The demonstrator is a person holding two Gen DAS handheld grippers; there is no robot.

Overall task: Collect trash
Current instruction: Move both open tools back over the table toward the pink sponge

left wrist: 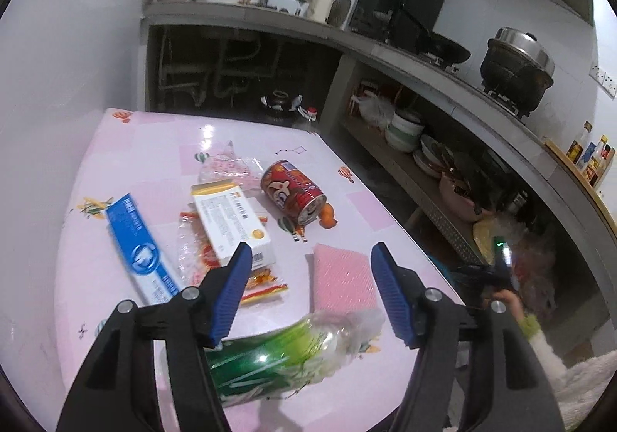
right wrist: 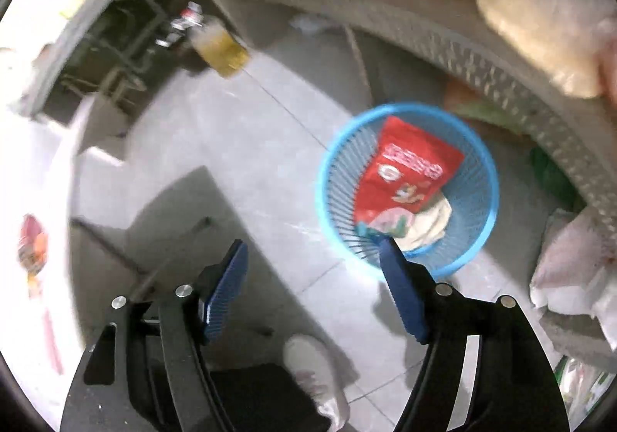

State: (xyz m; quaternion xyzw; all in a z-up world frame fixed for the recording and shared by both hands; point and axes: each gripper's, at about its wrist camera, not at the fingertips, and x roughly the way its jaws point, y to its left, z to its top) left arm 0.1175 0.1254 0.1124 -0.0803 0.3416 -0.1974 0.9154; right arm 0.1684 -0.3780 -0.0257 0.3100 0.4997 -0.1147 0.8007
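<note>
Dim kitchen with grey concrete shelving, a black pot with a steel lid (left wrist: pixel 516 66) on the stove at the back, pale tiled floor (right wrist: pixel 239 147). In front stood a counter covered in glossy pink patterned plastic (left wrist: pixel 154 139), still littered with trash: a red printed tin can (left wrist: pixel 293 191) lay on its side near the middle, a white and yellow cardboard box (left wrist: pixel 231 224) just left of it on top of a clear crinkled wrapper with orange-red print (left wrist: pixel 200 251), a long blue and white toothpaste-style box (left wrist: pixel 135 247) further left, a flat pink sponge cloth (left wrist: pixel 341 278) to the right, and a green clear plastic wrapper (left wrist: pixel 277 351) nearest the camera. The left gripper (left wrist: pixel 310 293) hovered over the counter with its blue pads spread apart, nothing between them, the green wrapper lying below. The right gripper (right wrist: pixel 314 293) was over the floor, jaws wide and empty. Below it sat a round blue plastic mesh wastebasket (right wrist: pixel 482 224) holding a red snack bag (right wrist: pixel 405 170) and some white crumpled paper (right wrist: pixel 428 224). A white shoe (right wrist: pixel 316 374) showed at the bottom of the right view, which was motion-blurred.
</note>
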